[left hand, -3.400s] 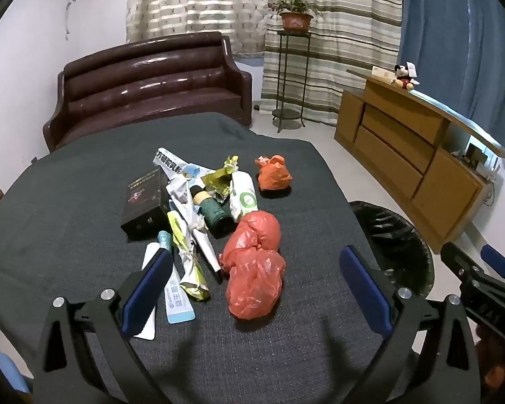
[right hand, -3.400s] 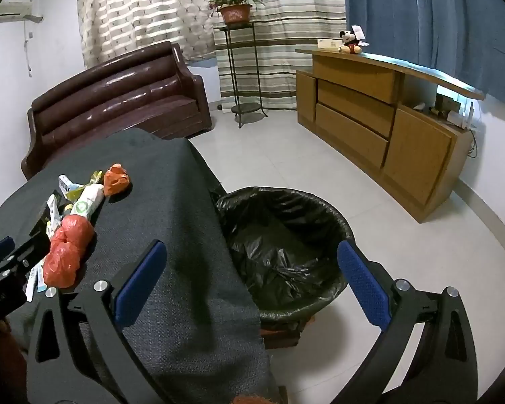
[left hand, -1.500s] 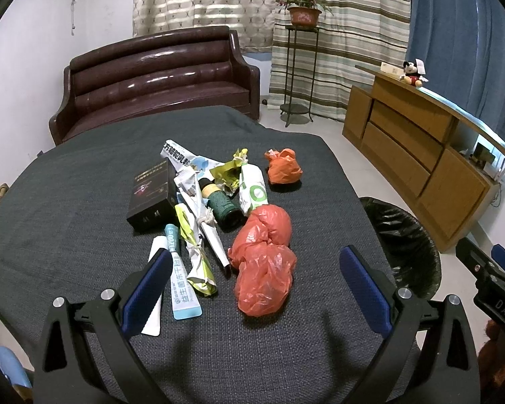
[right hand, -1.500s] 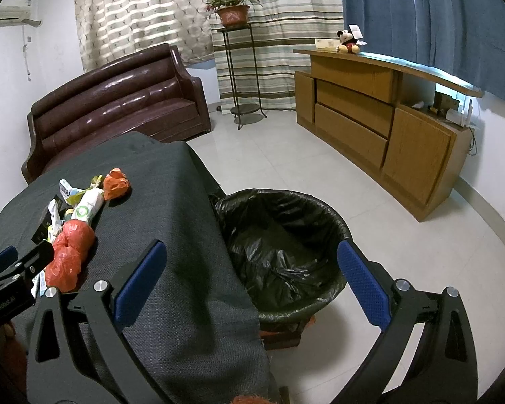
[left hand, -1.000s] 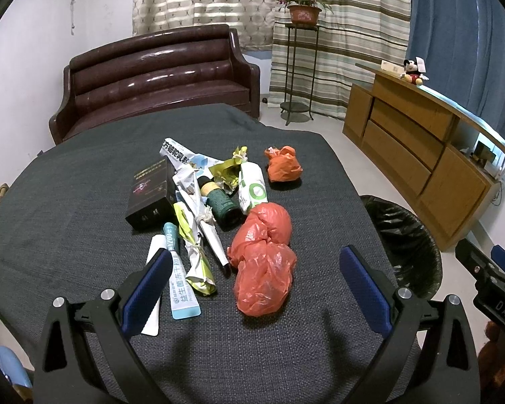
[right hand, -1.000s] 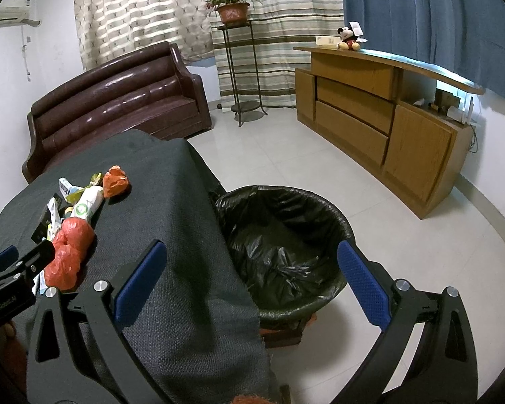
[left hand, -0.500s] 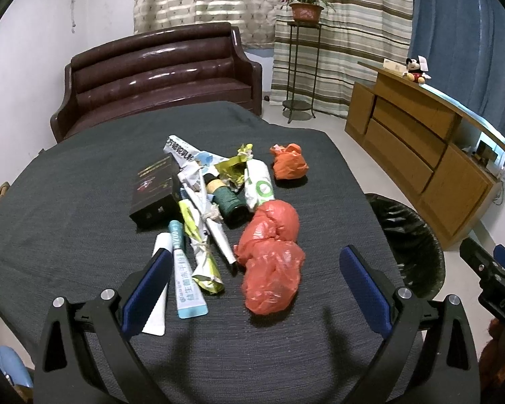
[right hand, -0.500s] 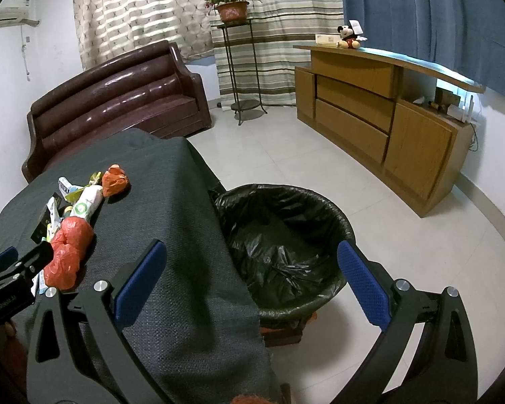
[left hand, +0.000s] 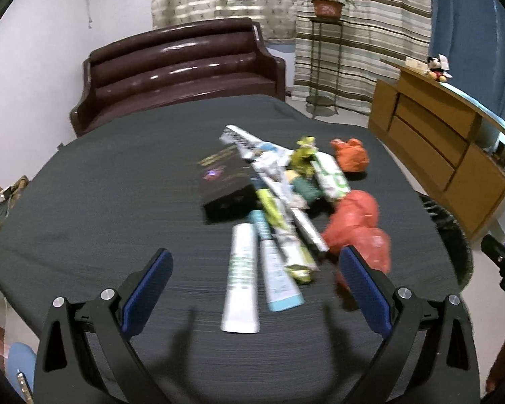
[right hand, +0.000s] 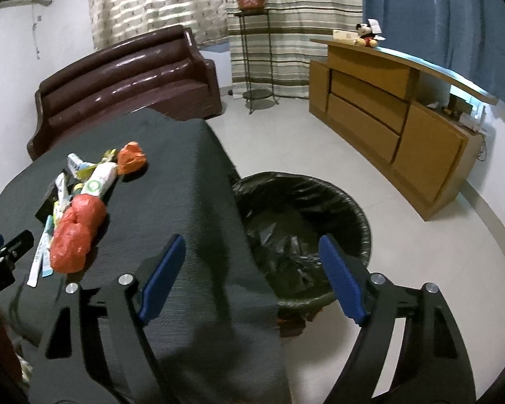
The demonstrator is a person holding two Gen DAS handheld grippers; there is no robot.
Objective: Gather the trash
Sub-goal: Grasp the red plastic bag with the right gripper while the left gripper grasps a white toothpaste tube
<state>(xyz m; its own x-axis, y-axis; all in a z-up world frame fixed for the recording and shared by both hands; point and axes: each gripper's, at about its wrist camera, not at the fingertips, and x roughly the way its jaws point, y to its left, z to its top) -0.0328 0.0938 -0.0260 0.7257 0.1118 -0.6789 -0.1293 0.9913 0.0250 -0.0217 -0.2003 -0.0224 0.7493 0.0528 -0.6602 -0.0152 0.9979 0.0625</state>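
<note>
blue fingers of the left gripper stand wide apart, empty, above the dark worktop, with a white tube and a teal tube lying between them; just beyond sit a black box, crumpled wrappers and a red bag. right gripper fingers have just been closing yet remain apart, nothing between them, over the worktop edge beside the black-lined bin
</note>
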